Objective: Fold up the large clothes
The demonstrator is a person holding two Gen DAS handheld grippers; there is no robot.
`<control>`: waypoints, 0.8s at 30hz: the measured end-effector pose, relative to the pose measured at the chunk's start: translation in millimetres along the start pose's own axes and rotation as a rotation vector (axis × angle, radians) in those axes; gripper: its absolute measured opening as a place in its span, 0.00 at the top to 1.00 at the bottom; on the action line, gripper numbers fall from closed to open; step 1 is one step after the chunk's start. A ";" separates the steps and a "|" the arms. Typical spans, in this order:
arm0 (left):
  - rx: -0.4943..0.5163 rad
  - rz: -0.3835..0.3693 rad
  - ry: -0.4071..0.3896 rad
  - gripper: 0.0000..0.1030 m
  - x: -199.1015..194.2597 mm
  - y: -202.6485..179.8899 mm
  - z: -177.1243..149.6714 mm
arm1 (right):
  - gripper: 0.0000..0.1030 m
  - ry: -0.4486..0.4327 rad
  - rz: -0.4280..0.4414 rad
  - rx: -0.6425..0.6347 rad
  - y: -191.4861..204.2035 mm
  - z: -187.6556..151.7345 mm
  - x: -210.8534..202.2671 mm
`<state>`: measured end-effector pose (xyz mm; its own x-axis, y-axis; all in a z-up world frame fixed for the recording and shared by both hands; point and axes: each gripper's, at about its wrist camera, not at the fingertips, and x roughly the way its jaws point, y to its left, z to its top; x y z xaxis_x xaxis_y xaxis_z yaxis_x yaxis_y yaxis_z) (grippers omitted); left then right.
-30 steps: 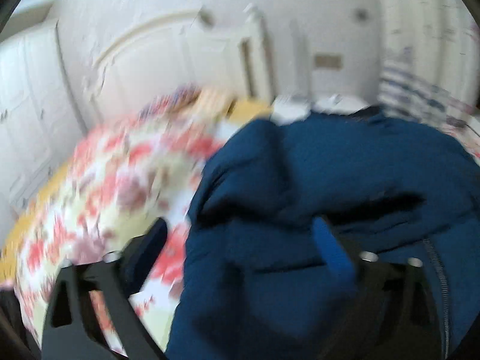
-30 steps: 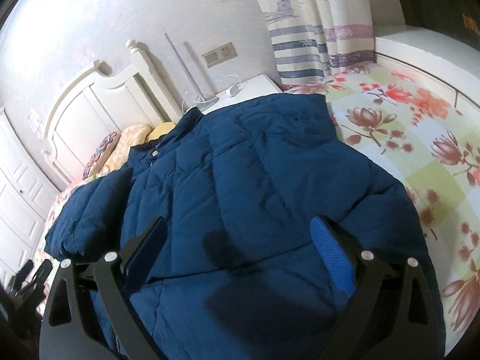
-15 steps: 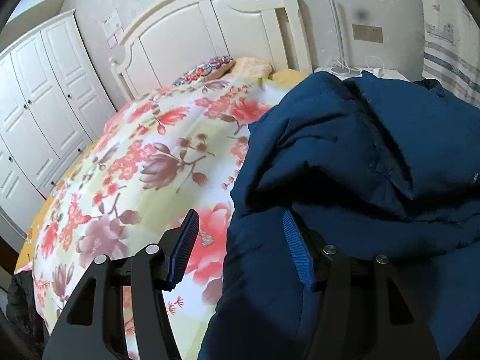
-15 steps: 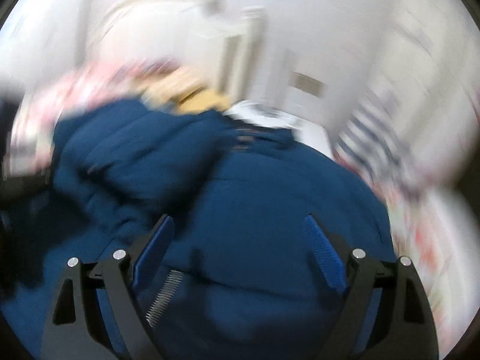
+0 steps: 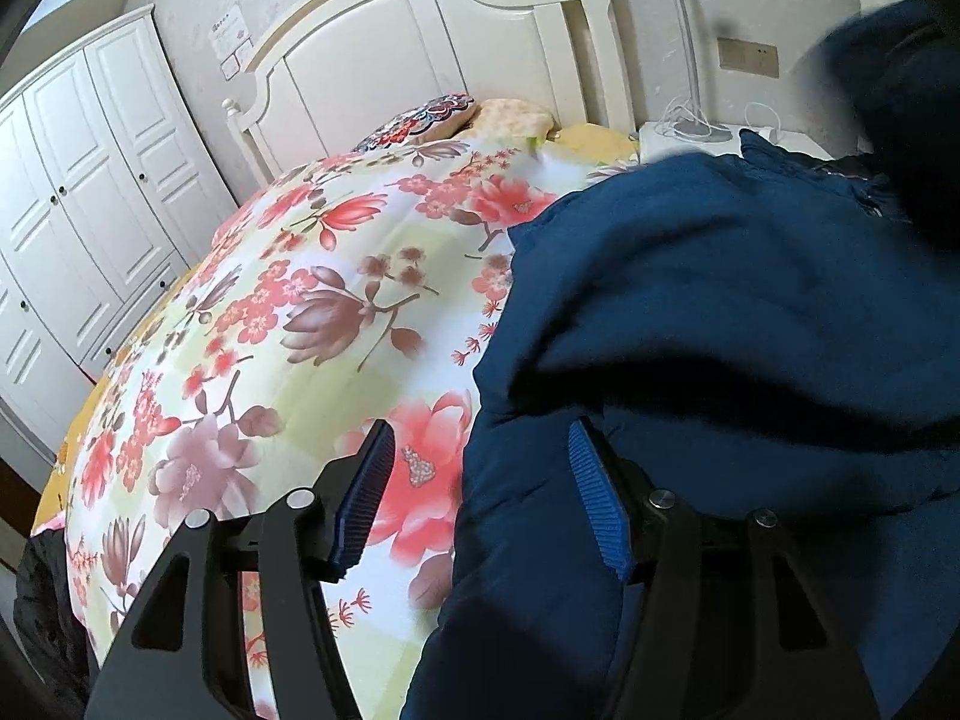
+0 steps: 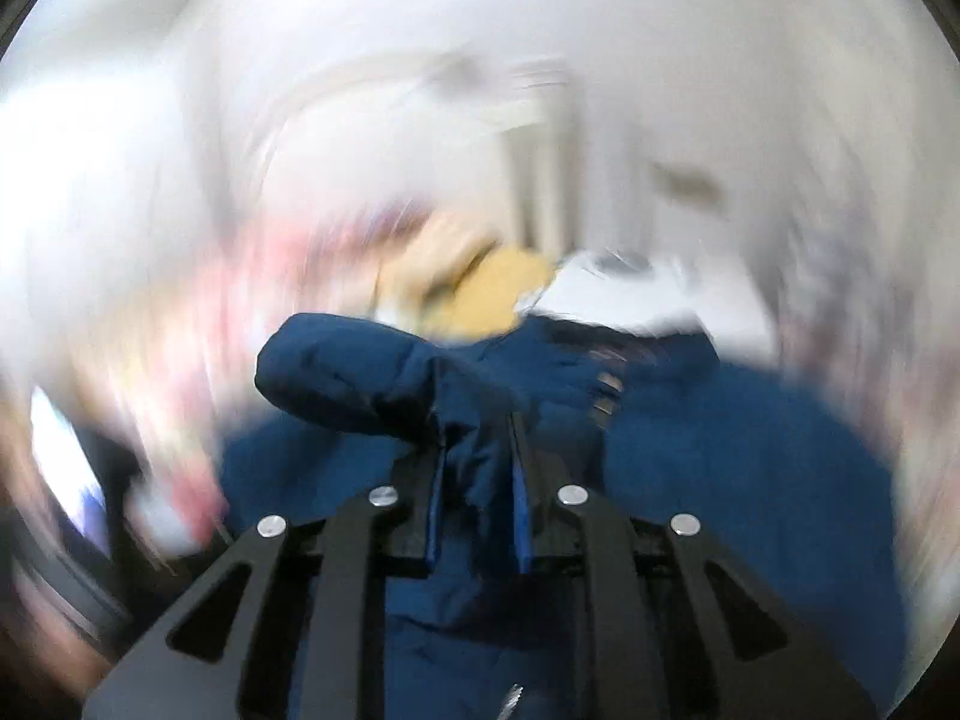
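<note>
Right gripper [image 6: 477,480] was closed narrow on a pinch of the blue jacket [image 5: 750,312], with fabric bunched between its pads; that view was badly smeared, so which part it held could not be told for sure, though a sleeve-like roll stood just beyond the fingers. Left gripper [image 5: 480,492] stood wide, its right pad touching or just over the jacket's near edge, its left pad above the flowered quilt [image 5: 288,324], gripping nothing. The jacket lay spread on the quilt on the bed [image 5: 420,48], toward its right side. It looked puffy, soft and bulky, likely light but springy, and its smooth shell could slip, so a deep bite at a hem or cuff seemed safest. A small paper notice [image 5: 231,45] hung on the wall; its writing was too small to read.
</note>
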<state>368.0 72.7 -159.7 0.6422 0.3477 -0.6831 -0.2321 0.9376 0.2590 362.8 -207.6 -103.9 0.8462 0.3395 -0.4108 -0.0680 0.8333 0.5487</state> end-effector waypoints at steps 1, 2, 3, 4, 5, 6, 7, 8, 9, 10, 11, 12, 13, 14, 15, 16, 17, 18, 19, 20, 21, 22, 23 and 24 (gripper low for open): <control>-0.003 -0.003 0.002 0.42 0.6 0.9 0.0 | 0.83 -0.015 -0.001 0.206 -43.3 -1.6 -12.8; -0.004 -0.004 0.004 0.42 0.3 0.7 -0.2 | 0.83 0.001 -0.030 0.267 -65.2 -5.6 -16.4; -0.002 -0.003 0.004 0.42 0.5 0.5 -0.1 | 0.82 0.030 -0.054 0.259 -75.1 -8.7 -15.3; 0.001 -0.002 0.004 0.42 0.8 0.3 0.0 | 0.81 0.064 -0.099 0.241 -84.4 -14.5 -13.0; 0.004 0.001 0.003 0.41 0.8 -0.3 0.1 | 0.78 0.104 -0.105 0.261 -94.3 -21.3 -9.0; 0.005 0.003 0.004 0.41 0.8 -0.6 0.1 | 0.78 0.124 -0.073 0.293 -101.3 -25.7 -6.3; 0.003 0.004 0.004 0.41 1.0 -0.4 0.1 | 0.77 0.122 -0.055 0.324 -107.2 -29.7 -5.5; 0.001 0.005 0.004 0.39 0.9 -0.3 -0.1 | 0.75 0.112 -0.061 0.322 -107.7 -31.2 -5.0; -0.004 0.007 0.006 0.38 1.4 0.5 0.0 | 0.75 0.109 -0.064 0.309 -106.5 -31.6 -5.1; -0.007 0.007 0.007 0.37 1.6 1.0 0.0 | 0.75 0.106 -0.077 0.280 -101.7 -32.1 -4.5; -0.010 0.005 0.009 0.37 2.0 1.5 0.0 | 0.78 0.106 -0.091 0.246 -96.4 -32.6 -4.2; -0.011 0.005 0.009 0.37 2.1 1.2 -0.3 | 0.83 0.108 -0.094 0.231 -93.6 -33.2 -4.4; -0.009 0.007 0.009 0.37 2.0 0.8 -0.3 | 0.83 0.110 -0.087 0.222 -91.1 -33.7 -5.9; -0.006 0.012 0.009 0.37 1.6 -0.1 -0.3 | 0.84 0.117 -0.081 0.213 -89.7 -33.8 -7.5; -0.002 0.015 0.008 0.37 1.4 -1.0 -0.3 | 0.84 0.125 -0.085 0.207 -90.1 -34.4 -9.5; -0.001 0.017 0.008 0.37 1.2 -1.4 -0.4 | 0.84 0.131 -0.091 0.212 -91.7 -36.6 -12.1; -0.002 0.016 0.008 0.37 1.3 -1.2 -0.4 | 0.84 0.137 -0.093 0.226 -95.7 -36.7 -15.5; -0.004 0.015 0.009 0.37 1.1 -1.0 -0.6 | 0.83 0.148 -0.102 0.240 -99.4 -36.9 -18.3; -0.006 0.015 0.009 0.36 1.0 -1.4 -0.6 | 0.82 0.159 -0.118 0.260 -103.7 -39.1 -21.9; -0.008 0.015 0.009 0.35 1.1 -1.0 -0.5 | 0.72 0.166 -0.135 0.306 -109.4 -40.7 -28.0; -0.011 0.016 0.010 0.35 1.1 -0.7 -0.5 | 0.65 0.153 -0.159 0.326 -112.2 -40.5 -35.7; -0.014 0.016 0.010 0.34 1.3 -0.1 -0.5 | 0.61 0.097 -0.240 0.328 -112.2 -38.8 -51.9; -0.016 0.015 0.011 0.33 1.6 0.5 -0.6 | 0.52 0.002 -0.339 0.297 -107.9 -35.5 -70.6; -0.017 0.016 0.012 0.33 1.8 0.6 -0.9 | 0.52 -0.058 -0.406 0.252 -102.6 -31.0 -79.4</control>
<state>368.3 74.0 -161.4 0.6293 0.3624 -0.6875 -0.2548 0.9319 0.2580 286.2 -306.5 -150.1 0.8065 -0.0224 -0.5907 0.3981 0.7594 0.5146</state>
